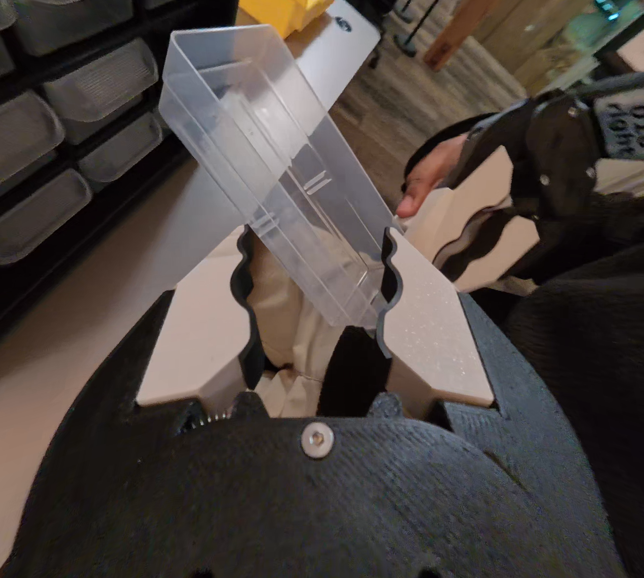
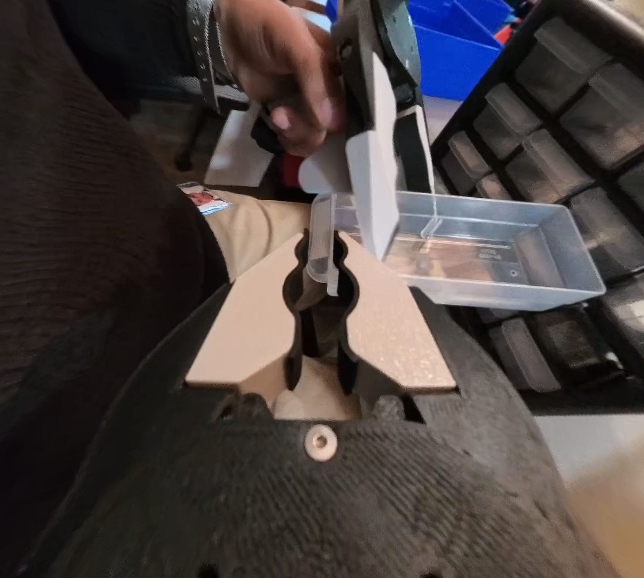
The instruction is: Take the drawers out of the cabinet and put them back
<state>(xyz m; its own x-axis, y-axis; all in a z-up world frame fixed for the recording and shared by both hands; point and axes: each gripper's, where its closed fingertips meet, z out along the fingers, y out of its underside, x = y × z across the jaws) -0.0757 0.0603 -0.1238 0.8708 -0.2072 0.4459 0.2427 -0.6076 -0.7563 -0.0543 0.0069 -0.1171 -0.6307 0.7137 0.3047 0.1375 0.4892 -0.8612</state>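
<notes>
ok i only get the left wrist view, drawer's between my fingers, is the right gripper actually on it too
Observer: Yes, the right gripper is pinched on the front handle lip of the drawer.
Operator: is the back end in a slot
Observer: No, it points at the cabinet but hangs in front of it, not inserted.
Operator: what's behind my gripper
Observer: Blue bins sit behind the left gripper.
</notes>
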